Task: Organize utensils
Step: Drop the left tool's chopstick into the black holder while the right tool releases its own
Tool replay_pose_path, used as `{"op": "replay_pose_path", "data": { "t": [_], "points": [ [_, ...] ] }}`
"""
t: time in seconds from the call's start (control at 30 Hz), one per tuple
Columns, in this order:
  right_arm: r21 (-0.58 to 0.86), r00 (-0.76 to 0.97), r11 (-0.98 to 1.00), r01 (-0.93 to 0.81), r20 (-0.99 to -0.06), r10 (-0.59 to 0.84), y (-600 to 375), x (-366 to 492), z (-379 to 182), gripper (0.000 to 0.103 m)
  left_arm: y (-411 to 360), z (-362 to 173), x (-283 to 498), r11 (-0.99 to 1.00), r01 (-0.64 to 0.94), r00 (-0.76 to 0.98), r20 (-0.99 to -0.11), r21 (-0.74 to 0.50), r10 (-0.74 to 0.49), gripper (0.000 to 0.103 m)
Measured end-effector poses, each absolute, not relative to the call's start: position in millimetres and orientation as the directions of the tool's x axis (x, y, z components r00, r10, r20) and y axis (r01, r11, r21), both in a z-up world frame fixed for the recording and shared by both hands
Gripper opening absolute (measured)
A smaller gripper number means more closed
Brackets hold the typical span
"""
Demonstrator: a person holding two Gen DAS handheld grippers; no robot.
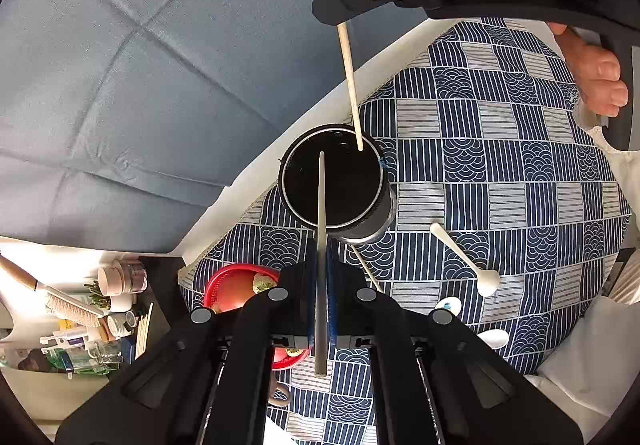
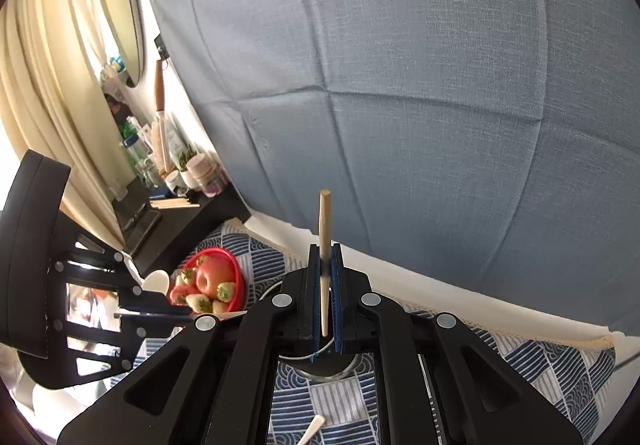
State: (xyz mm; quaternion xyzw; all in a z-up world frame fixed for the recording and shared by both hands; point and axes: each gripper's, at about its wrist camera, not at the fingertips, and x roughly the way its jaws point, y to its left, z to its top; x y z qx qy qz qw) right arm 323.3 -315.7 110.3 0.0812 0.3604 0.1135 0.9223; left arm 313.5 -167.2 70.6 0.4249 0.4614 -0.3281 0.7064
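Left gripper (image 1: 321,265) clamped on flat grey utensil (image 1: 320,245) over black cylindrical holder (image 1: 334,189), frame centre; right gripper (image 2: 326,277) clamped on pale wooden chopstick (image 2: 325,229).

The black cylindrical holder cup (image 1: 334,187) is standing upright on the blue-and-white patterned cloth, its dark open mouth facing up. A pale wooden chopstick (image 1: 347,57) is slanting in from 12 o'clock, with its tip sitting just over the cup's rim at about 1 o'clock. A thin grey metal chopstick (image 1: 321,265) is coming in from 6 o'clock, its tip hanging over the middle of the mouth. Off at the cup's 4 o'clock, a white plastic spoon (image 1: 466,259) is lying flat on the cloth, bowl end pointing toward 5 o'clock, well apart from the cup.
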Motion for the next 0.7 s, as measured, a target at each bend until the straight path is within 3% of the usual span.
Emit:
{"op": "replay_pose_path", "data": {
  "t": [0.2,0.23,0.27,0.33,0.4,0.47,0.7],
  "points": [
    [0.223,0.704,0.962,-0.159,-0.658,0.268,-308,331,97,0.007,-167,57,321,0.423,0.862,0.338,-0.939,0.280,-0.069,0.006],
    [0.210,0.705,0.965,-0.158,-0.660,0.259,-307,331,95,0.012,-166,55,323,0.429,0.856,0.350,-0.934,0.287,-0.073,0.016],
    [0.199,0.711,0.968,-0.152,-0.658,0.247,-306,330,93,0.020,-164,55,324,0.440,0.849,0.362,-0.929,0.293,-0.079,0.041],
    [0.188,0.735,0.974,-0.123,-0.642,0.217,-308,327,92,0.073,-160,57,326,0.465,0.839,0.370,-0.923,0.284,-0.103,0.069],
    [0.182,0.755,0.977,-0.109,-0.624,0.200,-311,323,93,0.074,-154,59,327,0.485,0.832,0.366,-0.924,0.269,-0.115,0.070],
    [0.183,0.757,0.978,-0.097,-0.625,0.192,-314,322,94,0.077,-148,60,325,0.494,0.819,0.390,-0.915,0.292,-0.106,0.079],
    [0.146,0.767,0.987,-0.065,-0.625,0.143,-311,315,100,0.085,-127,59,320,0.547,0.791,0.400,-0.909,0.275,-0.121,0.081]
  ]
}}
